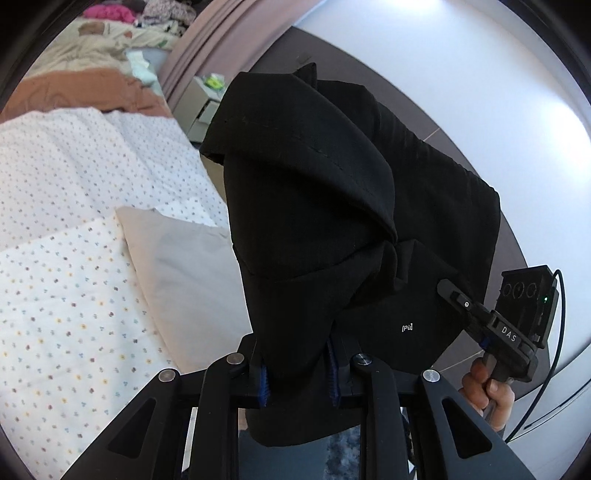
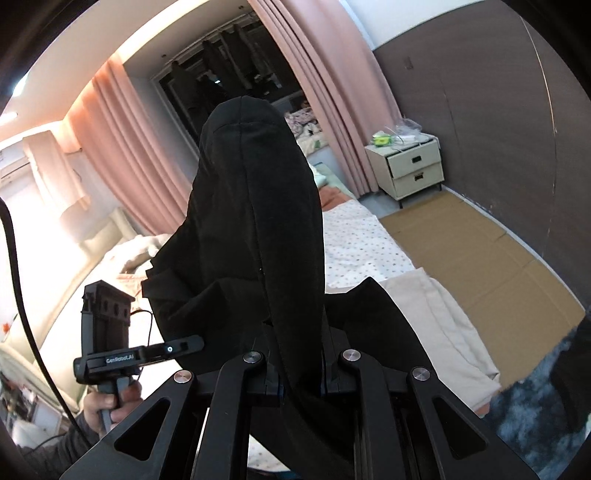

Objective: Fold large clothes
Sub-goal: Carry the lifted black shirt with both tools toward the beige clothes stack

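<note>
A large black garment (image 1: 332,229) hangs in the air between both grippers, bunched and draped over their fingers. My left gripper (image 1: 299,373) is shut on a thick fold of it; the blue pads show at either side of the cloth. In the right wrist view the same black garment (image 2: 258,221) rises over my right gripper (image 2: 299,376), which is shut on a narrow fold. The right gripper (image 1: 461,301) also appears in the left view, in a hand at the garment's right edge. The left gripper (image 2: 184,345) shows at the lower left of the right view.
A bed with a dotted white sheet (image 1: 74,221) and a beige pillowcase (image 1: 177,266) lies below left. A cream nightstand (image 2: 410,170) stands by the pink curtain (image 2: 325,92). Cardboard (image 2: 480,266) covers the floor beside the bed. Piled clothes (image 1: 110,14) lie far off.
</note>
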Demonstrator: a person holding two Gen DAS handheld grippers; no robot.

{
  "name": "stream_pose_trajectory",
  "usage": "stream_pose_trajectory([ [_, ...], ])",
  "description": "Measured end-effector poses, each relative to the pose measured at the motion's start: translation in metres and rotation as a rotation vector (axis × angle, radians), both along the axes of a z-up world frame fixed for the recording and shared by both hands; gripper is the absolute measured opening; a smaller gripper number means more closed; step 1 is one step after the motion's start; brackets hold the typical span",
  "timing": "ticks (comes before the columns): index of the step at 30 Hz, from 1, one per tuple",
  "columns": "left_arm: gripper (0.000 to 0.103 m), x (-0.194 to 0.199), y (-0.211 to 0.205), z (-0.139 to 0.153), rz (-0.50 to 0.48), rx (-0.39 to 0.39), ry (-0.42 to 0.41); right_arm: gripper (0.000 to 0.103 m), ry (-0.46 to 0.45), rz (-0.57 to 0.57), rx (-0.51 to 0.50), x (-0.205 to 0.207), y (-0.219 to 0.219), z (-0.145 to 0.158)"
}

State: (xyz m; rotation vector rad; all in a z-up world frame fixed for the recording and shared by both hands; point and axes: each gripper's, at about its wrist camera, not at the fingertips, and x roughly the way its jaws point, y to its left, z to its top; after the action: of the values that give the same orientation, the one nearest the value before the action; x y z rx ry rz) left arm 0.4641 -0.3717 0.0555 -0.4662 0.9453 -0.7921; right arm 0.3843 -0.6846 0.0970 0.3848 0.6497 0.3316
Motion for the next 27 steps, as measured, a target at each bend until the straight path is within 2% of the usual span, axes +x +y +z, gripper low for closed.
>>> stream_pose_trajectory([
  [7, 0.024, 0.049, -0.009, -0.039, 0.002, 0.021, 0.076, 0.013, 0.078, -0.019, 0.012, 0.059, -0.014, -0.039],
  [12, 0.024, 0.085, -0.014, -0.064, -0.003, 0.051, 0.091, 0.013, 0.123, -0.024, 0.002, 0.104, -0.021, -0.063],
  [21, 0.025, 0.147, -0.016, -0.144, 0.001, 0.092, 0.195, 0.012, 0.252, -0.046, -0.035, 0.174, -0.025, -0.132],
  [23, 0.032, 0.156, -0.016, -0.158, -0.006, 0.086, 0.219, 0.014, 0.301, -0.094, -0.077, 0.186, -0.024, -0.15],
  [24, 0.035, 0.161, -0.016, -0.163, -0.006, 0.094, 0.223, 0.02, 0.323, -0.118, -0.09, 0.191, -0.025, -0.158],
  [26, 0.057, 0.172, -0.015, -0.169, -0.003, 0.131, 0.22, 0.038, 0.367, -0.195, -0.114, 0.198, -0.028, -0.173],
  [27, 0.063, 0.176, -0.013, -0.171, 0.001, 0.145, 0.22, 0.053, 0.379, -0.22, -0.114, 0.198, -0.031, -0.179],
])
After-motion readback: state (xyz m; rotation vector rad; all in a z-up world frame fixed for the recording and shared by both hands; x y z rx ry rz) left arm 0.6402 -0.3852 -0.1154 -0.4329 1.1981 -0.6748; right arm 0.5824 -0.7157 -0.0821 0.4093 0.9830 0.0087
